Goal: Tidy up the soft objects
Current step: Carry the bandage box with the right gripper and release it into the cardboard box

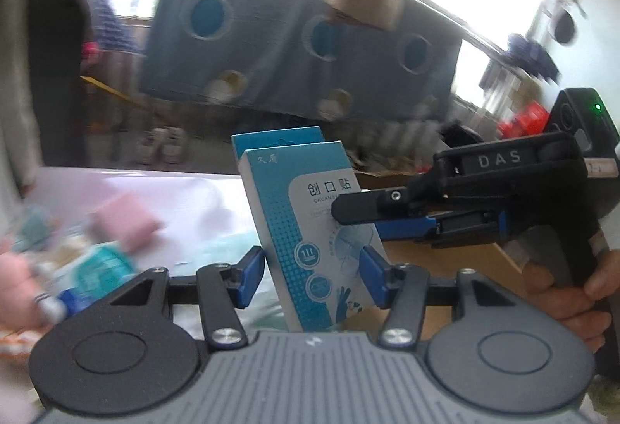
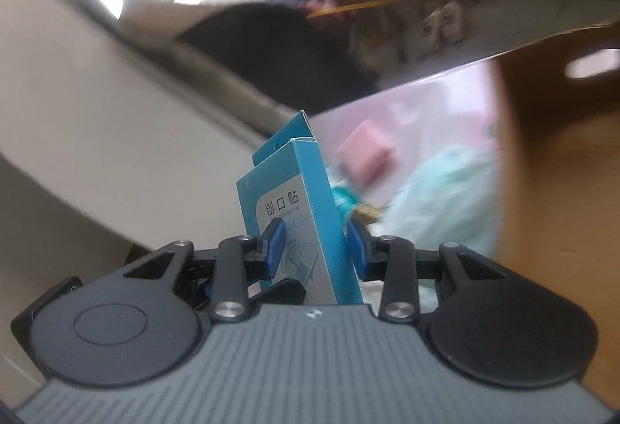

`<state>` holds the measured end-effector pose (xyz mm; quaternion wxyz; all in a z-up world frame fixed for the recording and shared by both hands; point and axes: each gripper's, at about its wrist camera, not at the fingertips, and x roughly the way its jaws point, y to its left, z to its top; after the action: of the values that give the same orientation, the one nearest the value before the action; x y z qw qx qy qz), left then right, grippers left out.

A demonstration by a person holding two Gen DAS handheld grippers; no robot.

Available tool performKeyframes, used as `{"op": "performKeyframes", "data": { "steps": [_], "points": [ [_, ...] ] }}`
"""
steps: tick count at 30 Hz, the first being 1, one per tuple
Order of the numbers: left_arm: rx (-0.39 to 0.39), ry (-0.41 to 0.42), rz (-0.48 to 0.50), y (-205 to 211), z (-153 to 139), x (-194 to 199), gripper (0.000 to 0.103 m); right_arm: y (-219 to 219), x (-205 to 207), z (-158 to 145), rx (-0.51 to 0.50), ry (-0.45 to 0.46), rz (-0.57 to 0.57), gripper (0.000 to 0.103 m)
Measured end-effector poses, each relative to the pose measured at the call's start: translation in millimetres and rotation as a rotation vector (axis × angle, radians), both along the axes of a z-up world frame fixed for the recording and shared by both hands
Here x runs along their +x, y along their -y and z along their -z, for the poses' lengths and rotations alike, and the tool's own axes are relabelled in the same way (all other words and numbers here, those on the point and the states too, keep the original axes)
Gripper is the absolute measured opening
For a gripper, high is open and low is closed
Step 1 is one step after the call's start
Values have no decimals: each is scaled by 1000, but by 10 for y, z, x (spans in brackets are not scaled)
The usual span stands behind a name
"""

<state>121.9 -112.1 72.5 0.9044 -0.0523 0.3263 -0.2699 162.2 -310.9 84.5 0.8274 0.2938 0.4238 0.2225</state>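
A blue and white band-aid box (image 1: 306, 226) stands upright between the blue pads of my left gripper (image 1: 312, 277), which is shut on its lower part. My right gripper (image 1: 348, 220) reaches in from the right and its fingers close on the same box higher up. In the right wrist view the box (image 2: 300, 222) sits between the right gripper's pads (image 2: 316, 248), held above the table. A pink soft block (image 1: 126, 224) and a teal cloth (image 2: 438, 199) lie on the pale pink table (image 1: 186, 199) below.
A cardboard box (image 2: 554, 160) stands at the right, its wall next to the teal cloth. Small soft items and a teal packet (image 1: 99, 269) lie blurred at the left of the table. A blue-grey hanging cloth organiser (image 1: 294, 36) is behind.
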Motion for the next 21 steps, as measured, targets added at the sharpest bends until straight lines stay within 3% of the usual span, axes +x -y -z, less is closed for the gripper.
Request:
{"op": "performKeyframes", "data": {
  "steps": [5,10,15,21],
  "points": [
    [52,-68,108,731,104,447,55,774,3,239,50,-68,127,34],
    [143,-122,171,1374,298,945,58,1338,275,531,57,-114,204,34],
    [239,-180,165,1807,607,1350,57,1710,641,976,62,-173,228,34],
    [365,-202,153,2094,934,1526,58,1809,1022,1563,36,-255,236,35]
  ]
}}
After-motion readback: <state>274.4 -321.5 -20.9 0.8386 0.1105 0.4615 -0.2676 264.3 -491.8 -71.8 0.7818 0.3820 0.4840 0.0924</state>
